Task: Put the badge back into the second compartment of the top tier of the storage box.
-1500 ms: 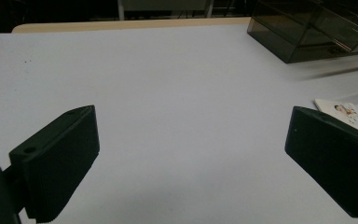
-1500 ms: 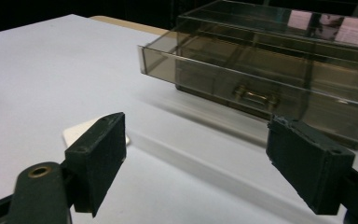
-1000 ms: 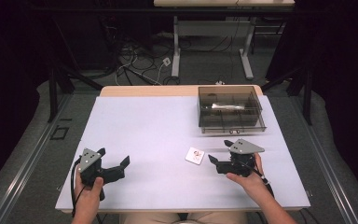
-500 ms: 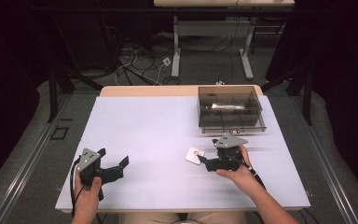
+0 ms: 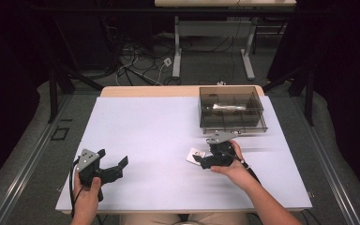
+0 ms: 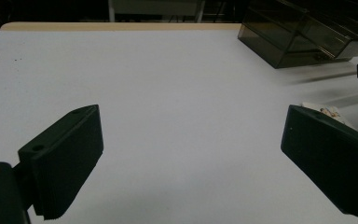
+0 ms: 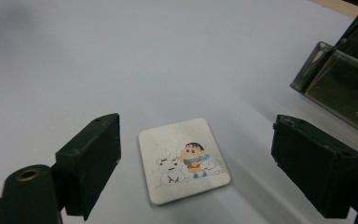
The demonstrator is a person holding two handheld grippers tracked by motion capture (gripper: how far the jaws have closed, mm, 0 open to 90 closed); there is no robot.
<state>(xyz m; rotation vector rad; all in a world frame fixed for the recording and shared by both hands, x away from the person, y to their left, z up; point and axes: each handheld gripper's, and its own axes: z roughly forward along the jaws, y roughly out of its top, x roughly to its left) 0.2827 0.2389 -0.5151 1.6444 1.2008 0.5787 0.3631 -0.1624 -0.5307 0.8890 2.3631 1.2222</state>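
The matte white tabletop [image 5: 168,140] carries a smoked translucent compartment box [image 5: 232,108] and a flat, rounded-square card [image 7: 182,158] printed with cartoon figures. The right tongs [image 7: 196,168], jaws just opened wide, straddle the card without contact. The left tongs [image 6: 191,158] rest spread and empty.

Your surface [image 5: 168,126] is a pale, white-topped rectangle with a strip of bare wood showing along its far edge. Two things lie directly on it. A smoky, see-through box [image 5: 232,108] with inner dividers sits at the far right, with a pale, elongated item in one of its far compartments. Nearer you, toward the right of the middle, a small white card [image 7: 182,158] lies flat with its cartoon picture facing up, well apart from the box.
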